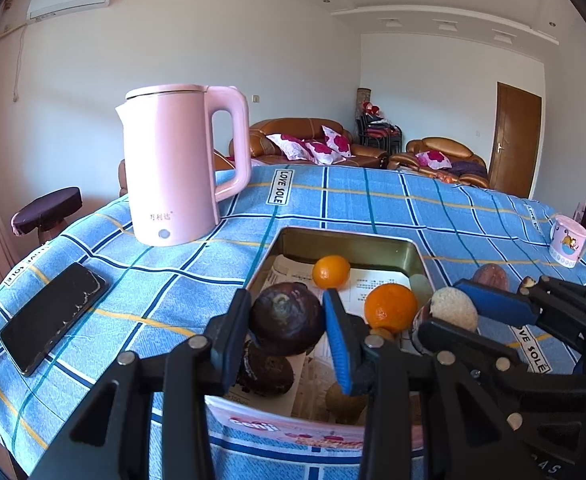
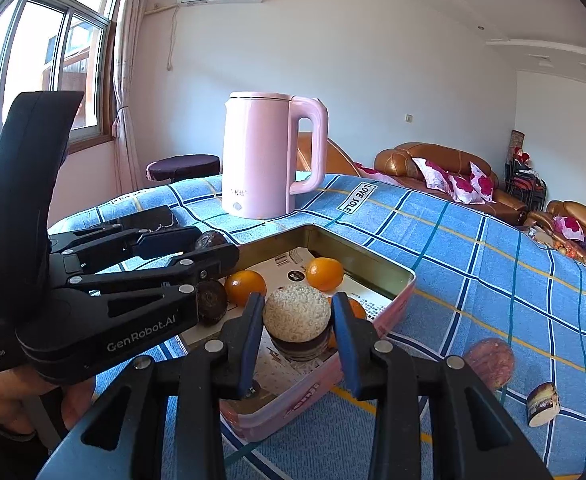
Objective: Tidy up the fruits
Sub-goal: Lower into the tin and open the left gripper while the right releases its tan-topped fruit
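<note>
Both cams are riding on the grippers, looking fwd and slightly down, close over the tin (image 1: 417,254). Left cam is sitting to the left, right cam to the right. Both are sharing the tin, kettle (image 1: 173,168), tablecloth (image 1: 373,204), sofa (image 1: 305,136).

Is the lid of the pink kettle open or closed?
Closed. The lid sits flat on top of the pink kettle, with no gap visible in either view, and the kettle stands upright on the blue checked tablecloth.

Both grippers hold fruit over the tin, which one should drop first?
Probably left. The left gripper holds its dark fruit well over the tin; the right gripper holds its halved fruit nearer the tin's edge.
</note>
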Demonstrator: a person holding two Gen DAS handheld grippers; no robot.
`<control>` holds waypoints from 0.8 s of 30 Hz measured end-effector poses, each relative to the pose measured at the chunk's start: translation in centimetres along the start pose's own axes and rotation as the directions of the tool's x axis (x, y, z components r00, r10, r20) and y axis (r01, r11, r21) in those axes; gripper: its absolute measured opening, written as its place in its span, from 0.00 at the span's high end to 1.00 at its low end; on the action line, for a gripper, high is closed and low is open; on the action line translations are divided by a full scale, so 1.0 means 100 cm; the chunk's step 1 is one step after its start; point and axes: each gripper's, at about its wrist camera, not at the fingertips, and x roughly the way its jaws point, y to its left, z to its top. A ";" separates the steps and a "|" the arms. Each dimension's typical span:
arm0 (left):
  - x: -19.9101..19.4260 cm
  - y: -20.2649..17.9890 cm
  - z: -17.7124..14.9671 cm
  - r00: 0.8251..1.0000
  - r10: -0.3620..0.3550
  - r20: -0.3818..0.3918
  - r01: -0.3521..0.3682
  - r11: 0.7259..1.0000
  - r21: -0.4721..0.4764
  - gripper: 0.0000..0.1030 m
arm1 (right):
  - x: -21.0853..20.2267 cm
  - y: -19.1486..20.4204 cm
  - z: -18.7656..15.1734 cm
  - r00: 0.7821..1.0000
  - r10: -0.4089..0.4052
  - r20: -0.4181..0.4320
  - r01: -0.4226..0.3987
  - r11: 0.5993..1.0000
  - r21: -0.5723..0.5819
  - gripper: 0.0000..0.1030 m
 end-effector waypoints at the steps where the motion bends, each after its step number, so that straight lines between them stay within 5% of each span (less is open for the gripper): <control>1: 0.002 0.000 -0.001 1.000 -0.002 -0.008 0.002 1.000 0.002 0.62 | 0.002 0.000 0.000 1.000 0.000 -0.012 0.000 1.000 0.002 0.64; 11: 0.009 -0.003 -0.006 0.999 -0.004 -0.046 0.005 1.000 0.015 0.61 | 0.010 -0.003 -0.001 0.998 0.013 -0.063 -0.012 1.000 0.020 0.64; 15: 0.004 -0.003 -0.005 1.000 0.009 -0.030 -0.009 1.000 0.012 0.39 | 0.014 -0.003 -0.002 0.996 0.033 -0.084 -0.031 0.999 0.022 0.64; 24: -0.012 -0.015 0.006 0.999 -0.025 0.027 0.026 1.000 -0.010 0.15 | -0.009 -0.017 -0.006 0.999 -0.029 -0.028 0.030 0.999 0.029 0.56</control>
